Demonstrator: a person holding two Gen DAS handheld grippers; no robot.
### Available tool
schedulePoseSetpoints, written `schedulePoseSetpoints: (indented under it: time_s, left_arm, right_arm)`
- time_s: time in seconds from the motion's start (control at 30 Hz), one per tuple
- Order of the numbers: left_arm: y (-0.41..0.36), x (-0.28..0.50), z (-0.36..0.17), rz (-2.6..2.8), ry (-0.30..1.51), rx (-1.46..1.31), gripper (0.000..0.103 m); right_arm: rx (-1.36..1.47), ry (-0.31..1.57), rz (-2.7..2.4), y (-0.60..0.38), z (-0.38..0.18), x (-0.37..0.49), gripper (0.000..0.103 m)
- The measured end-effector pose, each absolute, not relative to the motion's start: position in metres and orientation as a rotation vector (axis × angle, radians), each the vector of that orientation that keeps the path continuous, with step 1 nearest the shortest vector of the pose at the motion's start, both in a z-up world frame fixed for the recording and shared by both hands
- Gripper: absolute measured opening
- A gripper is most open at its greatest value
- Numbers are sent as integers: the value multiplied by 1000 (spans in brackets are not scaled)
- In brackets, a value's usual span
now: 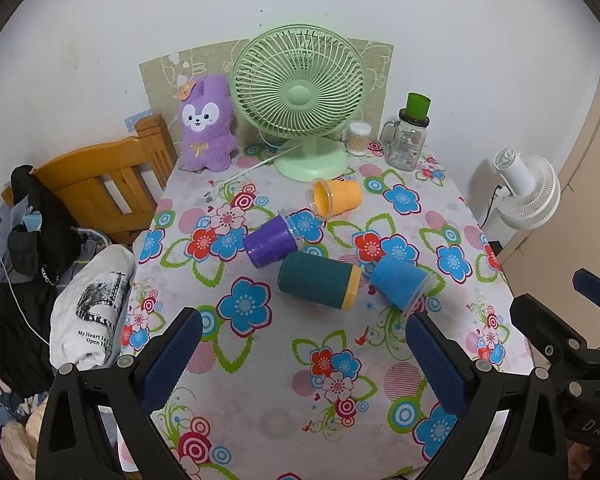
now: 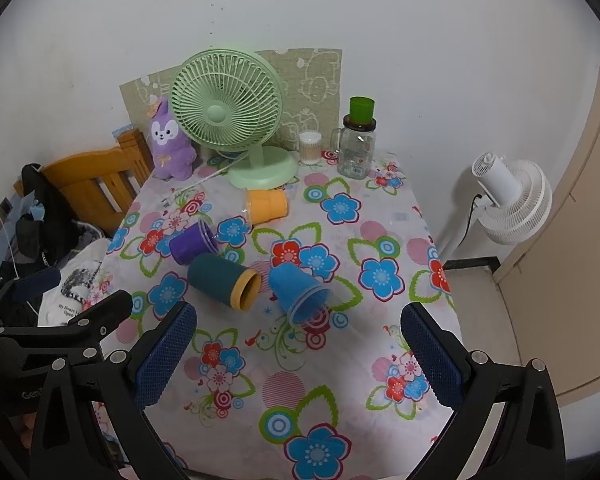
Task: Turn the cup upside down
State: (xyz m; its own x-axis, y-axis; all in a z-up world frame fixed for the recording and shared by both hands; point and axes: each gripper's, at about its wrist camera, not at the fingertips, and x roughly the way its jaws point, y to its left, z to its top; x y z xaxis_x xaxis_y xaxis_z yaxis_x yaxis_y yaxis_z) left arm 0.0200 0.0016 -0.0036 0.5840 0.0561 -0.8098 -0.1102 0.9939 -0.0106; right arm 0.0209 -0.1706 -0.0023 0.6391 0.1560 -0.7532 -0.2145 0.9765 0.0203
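Several cups lie on their sides on the flowered tablecloth (image 1: 260, 400) (image 2: 340, 420): an orange cup (image 1: 336, 197) (image 2: 266, 204), a purple cup (image 1: 270, 246) (image 2: 192, 243), a dark teal cup with a yellow rim (image 1: 318, 285) (image 2: 224, 281) and a blue cup (image 1: 400, 280) (image 2: 300, 290). My left gripper (image 1: 304, 332) is open and empty, above the table in front of the teal cup. My right gripper (image 2: 300, 326) is open and empty, in front of the blue cup. Each gripper shows at the edge of the other's view.
At the back stand a green desk fan (image 1: 300, 100) (image 2: 228, 116), a purple plush rabbit (image 1: 206, 124) (image 2: 168, 140), a cotton swab jar (image 1: 358, 138) and a glass mug with a green cup on top (image 1: 410, 136) (image 2: 358, 144). A wooden chair (image 1: 108, 184) with clothes is left; a white fan (image 1: 528, 188) (image 2: 512, 200) is right.
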Motion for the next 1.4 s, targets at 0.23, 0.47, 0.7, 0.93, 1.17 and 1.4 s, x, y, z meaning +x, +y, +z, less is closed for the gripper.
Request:
schedulePoseSetpoints:
  time_s: [0.23, 0.47, 0.7, 0.93, 1.17, 1.4]
  left_arm:
    - [1, 24, -4, 84, 949, -66, 103]
    - [1, 32, -8, 74, 957, -69, 103]
    - [0, 45, -24, 62, 1005, -101, 103]
    - [-12, 62, -37, 76, 1033, -136, 103]
    - [-40, 93, -54, 138, 1077, -199, 103]
    - [-63, 121, -80, 209, 1139, -292, 102]
  right_arm:
    - [-63, 862, 199, -174, -4, 23, 103]
    - [-35, 887, 222, -171, -7, 29, 103]
    - [-23, 903, 231, -172, -14, 38, 103]
    - [-22, 916, 251, -185, -20, 60, 103]
    - [-21, 953, 324, -210, -29, 101, 103]
    - [-79, 992, 371, -230, -46, 147, 103]
